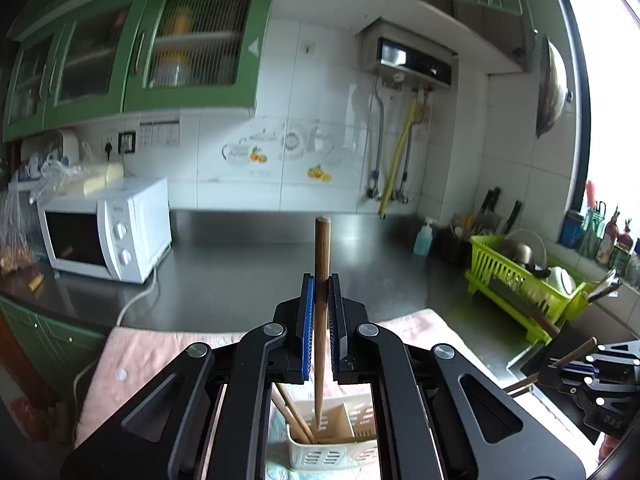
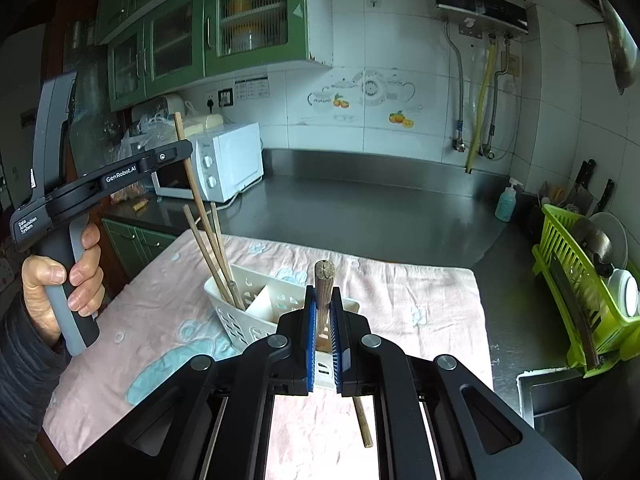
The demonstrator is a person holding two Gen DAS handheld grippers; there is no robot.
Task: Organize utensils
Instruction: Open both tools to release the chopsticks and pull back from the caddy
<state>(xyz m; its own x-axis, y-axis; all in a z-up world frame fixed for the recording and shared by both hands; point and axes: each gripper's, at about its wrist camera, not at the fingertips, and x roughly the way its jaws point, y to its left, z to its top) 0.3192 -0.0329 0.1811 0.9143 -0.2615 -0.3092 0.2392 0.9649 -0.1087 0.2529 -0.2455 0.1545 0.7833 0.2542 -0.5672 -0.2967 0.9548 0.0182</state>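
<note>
My left gripper [image 1: 321, 280] is shut on a wooden chopstick [image 1: 322, 248] that stands upright. Its lower end dips into the white utensil caddy [image 1: 332, 452] below. In the right wrist view, a hand holds this left gripper [image 2: 186, 154] above the caddy [image 2: 256, 312], and its chopstick [image 2: 192, 176] slants down into the left compartment beside two others [image 2: 208, 256]. My right gripper [image 2: 323, 292] is shut on another wooden chopstick [image 2: 324, 276], just in front of the caddy, with its lower end over the pink towel [image 2: 420, 292]. The right gripper [image 1: 560, 364] also shows at the right edge of the left wrist view.
A white microwave [image 2: 228, 160] stands at the back left of the steel counter [image 2: 360, 208]. A lime-green dish rack [image 2: 580, 280] with bowls and a knife sits at the right, a sink [image 2: 552, 396] in front of it and a soap bottle [image 2: 506, 202] behind.
</note>
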